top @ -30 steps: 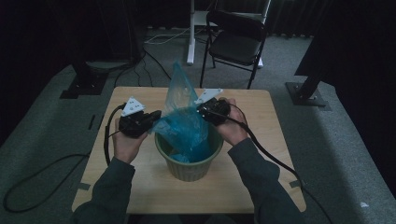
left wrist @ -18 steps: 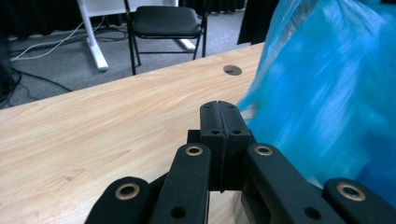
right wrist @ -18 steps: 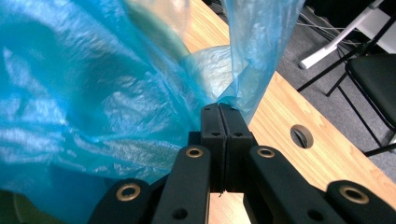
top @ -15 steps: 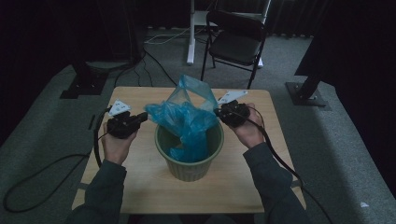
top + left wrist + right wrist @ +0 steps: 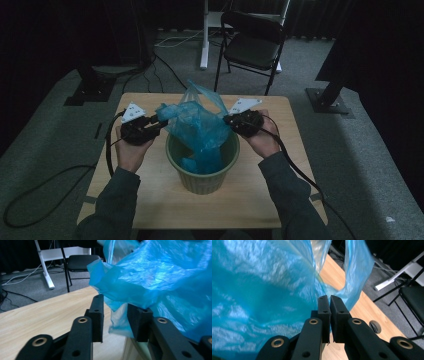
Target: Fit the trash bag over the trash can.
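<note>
Blue plastic bag (image 5: 200, 132) draped into the green pot (image 5: 202, 167) mid-surface (image 5: 150, 200), top bunched above the rim. Left gripper (image 5: 159, 123) at the bag's left edge, fingers (image 5: 98, 312) just sprung apart, film loose between, nothing pinched. Right gripper (image 5: 227, 120) at the right edge, fingers (image 5: 323, 307) nearly closed; pinching a fold at the tips, or just beside it — hard to tell. Best now: re-pinch left, spread both edges outward and down over the rim, evenly, no tearing. High view gives pot and both hands; left gripper view alone reveals that gap.
</note>
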